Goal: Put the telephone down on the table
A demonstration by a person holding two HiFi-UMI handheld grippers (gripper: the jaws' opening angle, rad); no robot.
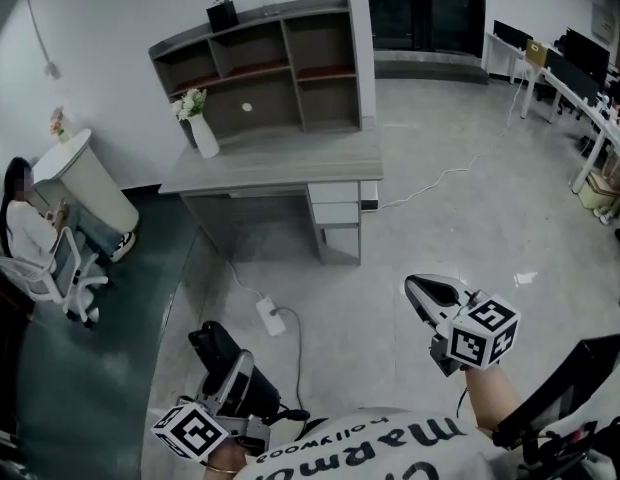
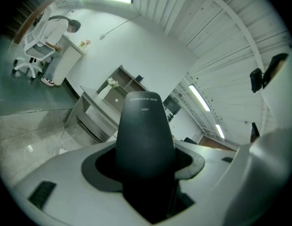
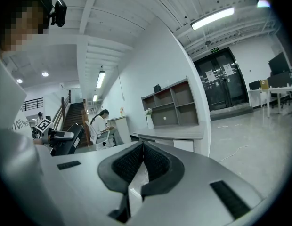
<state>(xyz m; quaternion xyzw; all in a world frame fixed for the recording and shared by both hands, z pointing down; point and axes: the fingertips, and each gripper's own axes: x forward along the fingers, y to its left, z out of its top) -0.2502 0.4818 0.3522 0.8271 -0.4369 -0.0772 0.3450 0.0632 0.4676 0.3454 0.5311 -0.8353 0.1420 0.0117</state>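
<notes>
Left gripper (image 1: pixel 226 370) fingers clenched on the black telephone (image 1: pixel 213 344), secure for carrying; grey tabletop (image 1: pixel 280 168) lies well ahead; right gripper (image 1: pixel 430 294) fingers pressed together, empty, seemingly unneeded

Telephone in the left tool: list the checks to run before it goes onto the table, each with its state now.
1. Grip: the telephone is clamped upright between the jaws of the left tool: ok.
2. Right tool free: its jaws are together with nothing between them: ok.
3. Landing spot: the front of the table is bare, and the vase stands at its back left: ok.
4. Telephone over the table: open floor lies between them: not ok.
5. Walking path: a power strip lies on the floor in front of the table: not ok.
</notes>
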